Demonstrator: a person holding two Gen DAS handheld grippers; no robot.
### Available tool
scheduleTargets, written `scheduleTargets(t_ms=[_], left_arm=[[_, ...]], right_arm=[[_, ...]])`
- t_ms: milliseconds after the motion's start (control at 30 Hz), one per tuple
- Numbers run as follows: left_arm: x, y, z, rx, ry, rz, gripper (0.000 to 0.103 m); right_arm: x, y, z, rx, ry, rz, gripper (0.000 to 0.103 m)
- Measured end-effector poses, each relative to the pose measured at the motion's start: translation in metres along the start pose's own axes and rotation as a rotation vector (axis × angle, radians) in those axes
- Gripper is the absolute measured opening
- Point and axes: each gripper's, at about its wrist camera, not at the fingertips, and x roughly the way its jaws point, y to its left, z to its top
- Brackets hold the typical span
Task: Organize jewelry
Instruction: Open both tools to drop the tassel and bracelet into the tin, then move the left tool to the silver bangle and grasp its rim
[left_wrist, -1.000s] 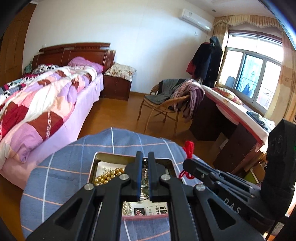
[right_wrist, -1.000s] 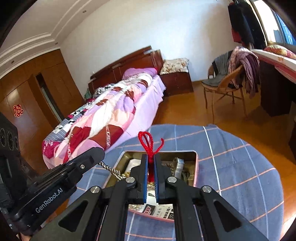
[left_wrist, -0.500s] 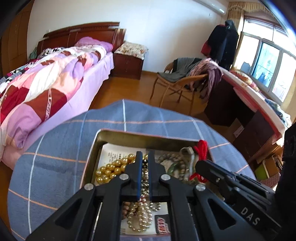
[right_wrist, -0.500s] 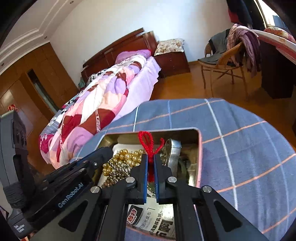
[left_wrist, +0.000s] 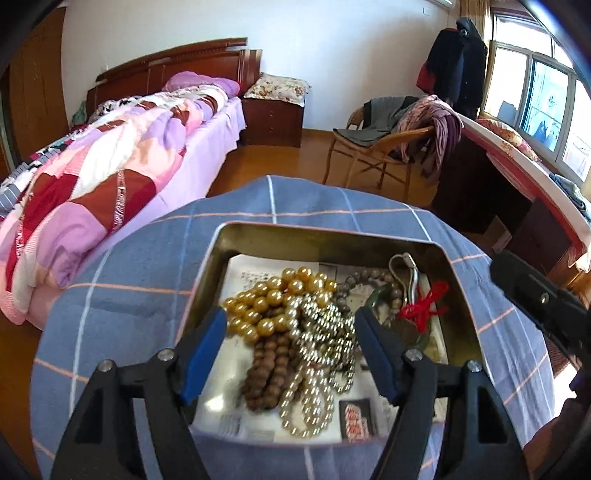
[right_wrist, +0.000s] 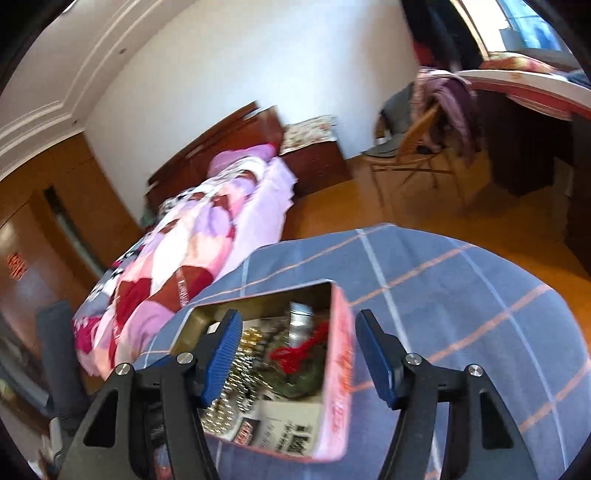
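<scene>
An open metal tin (left_wrist: 325, 236) stands on a round table with a blue checked cloth (left_wrist: 129, 295). In the tin lie gold beads (left_wrist: 273, 299), a silver bead necklace (left_wrist: 317, 332), brown wooden beads (left_wrist: 269, 373) and a green pendant on a red cord (left_wrist: 421, 310). My left gripper (left_wrist: 291, 325) hovers over the silver necklace, jaws opening, pads touching nothing. My right gripper (right_wrist: 298, 332) hangs over the tin's pink right wall (right_wrist: 340, 339), jaws opening. The red cord (right_wrist: 299, 350) lies loose in the tin below it. This view is blurred.
Printed paper (left_wrist: 258, 417) lines the tin, and a silver bangle (left_wrist: 410, 269) leans at its right end. Beyond the table are a bed with a patchwork quilt (left_wrist: 110, 155), a wicker chair draped with clothes (left_wrist: 384, 147) and a dark desk (left_wrist: 517, 192).
Both grippers sank toward the tin and went from shut to open. The left let go of the silver chain and the right let go of the red cord; both pieces now lie in the tin.
</scene>
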Motion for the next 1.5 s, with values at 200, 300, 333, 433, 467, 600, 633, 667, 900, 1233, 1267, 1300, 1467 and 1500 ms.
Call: scheduleTargets(t_ms=[200,300,333,433,467,600,633,667,900,1233,1267,1300,1467,1500], left_arm=[[-0.028,0.003,-0.018,0.005,-0.034,0.049,0.088],[-0.041,0.002,-0.028,0.005,-0.059,0.062,0.098],[-0.045,0.001,-0.031,0.005,-0.060,0.067,0.098],[-0.053,-0.001,-0.040,0.007,-0.054,0.098,0.098],[-0.056,-0.001,-0.043,0.013,-0.053,0.112,0.098],[-0.070,-0.002,-0.055,0.012,-0.062,0.133,0.098],[-0.073,-0.002,-0.058,0.011,-0.062,0.135,0.098],[-0.078,-0.002,-0.061,0.011,-0.065,0.142,0.098],[-0.101,-0.002,-0.080,0.017,-0.093,0.159,0.098],[-0.114,0.002,-0.101,0.019,-0.099,0.184,0.098],[-0.114,0.003,-0.103,0.016,-0.098,0.184,0.098],[-0.115,0.005,-0.105,0.010,-0.095,0.183,0.098],[-0.115,0.013,-0.114,-0.007,-0.082,0.183,0.098],[-0.115,0.014,-0.116,-0.007,-0.080,0.185,0.098]], right_arm=[[-0.022,-0.001,-0.024,-0.014,0.057,-0.049,0.064],[-0.032,0.004,-0.036,-0.039,0.083,-0.051,0.064],[-0.034,0.005,-0.039,-0.043,0.087,-0.054,0.064],[-0.043,0.009,-0.048,-0.057,0.103,-0.074,0.064],[-0.047,0.009,-0.050,-0.059,0.105,-0.076,0.064],[-0.066,0.009,-0.058,-0.060,0.096,-0.075,0.064],[-0.069,0.010,-0.059,-0.063,0.095,-0.073,0.064],[-0.073,0.012,-0.061,-0.070,0.094,-0.073,0.064],[-0.097,0.023,-0.075,-0.111,0.085,-0.065,0.064],[-0.114,0.038,-0.092,-0.164,0.083,-0.056,0.064],[-0.115,0.039,-0.093,-0.168,0.082,-0.056,0.064],[-0.115,0.041,-0.095,-0.172,0.083,-0.055,0.064],[-0.115,0.045,-0.104,-0.189,0.101,-0.048,0.064],[-0.115,0.046,-0.106,-0.194,0.105,-0.046,0.064]])
